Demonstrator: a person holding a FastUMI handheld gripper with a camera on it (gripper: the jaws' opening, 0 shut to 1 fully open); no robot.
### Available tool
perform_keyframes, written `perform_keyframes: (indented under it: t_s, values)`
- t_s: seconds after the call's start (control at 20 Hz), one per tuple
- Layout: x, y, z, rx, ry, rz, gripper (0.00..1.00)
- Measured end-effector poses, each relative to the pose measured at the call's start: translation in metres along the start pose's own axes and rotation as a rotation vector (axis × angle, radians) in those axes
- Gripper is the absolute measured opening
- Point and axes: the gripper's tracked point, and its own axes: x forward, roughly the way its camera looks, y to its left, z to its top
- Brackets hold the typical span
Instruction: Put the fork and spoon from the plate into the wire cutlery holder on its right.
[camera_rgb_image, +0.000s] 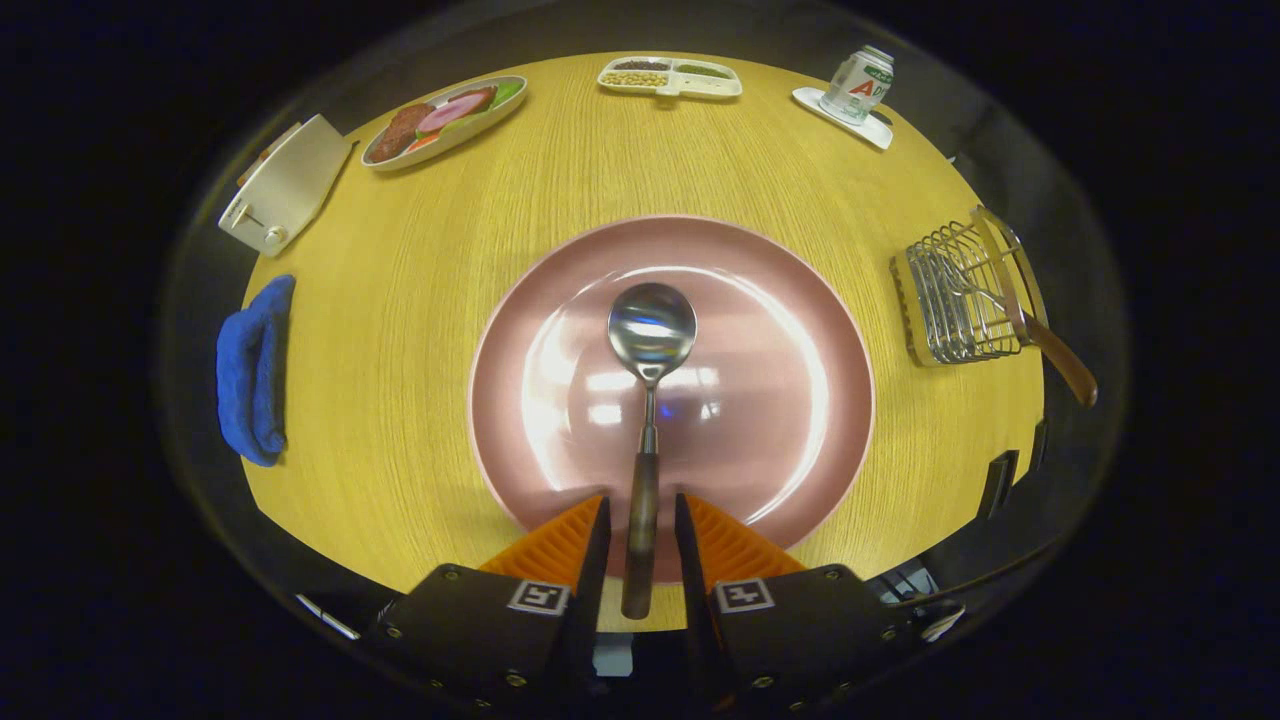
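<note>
Wooden spoon handle (641, 520) runs straight between my gripper (641, 515) fingers, bowl pointing ahead over the plate (800, 330), jaws narrowly open, not yet pressing

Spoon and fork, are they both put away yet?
Halfway. A wooden-handled fork already leans in the wire cutlery holder. The wooden-handled metal spoon lies on the round pink plate, its handle between the gripper fingers, which look not quite closed. Lifting and dropping it in remains.

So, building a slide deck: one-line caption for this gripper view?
Gripper straddling the spoon handle on the pink plate, fork already in the wire holder.
</note>
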Motion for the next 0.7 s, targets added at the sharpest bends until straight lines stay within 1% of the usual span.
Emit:
perform_keyframes:
  t_s: [0.05,0.1,0.15,0.2,0.45,0.7]
  values:
    - [-0.001,-0.001,-0.001,-0.017,0.005,-0.003,0.27]
    - [0.0,-0.005,-0.003,-0.033,0.011,-0.019,0.14]
    - [-0.003,-0.004,-0.004,-0.045,0.015,-0.013,0.14]
    - [-0.003,-0.006,-0.005,-0.049,0.024,-0.016,0.08]
    - [-0.018,-0.01,0.007,-0.039,0.005,-0.023,0.08]
    - [-0.047,-0.02,0.027,-0.044,-0.029,-0.072,0.08]
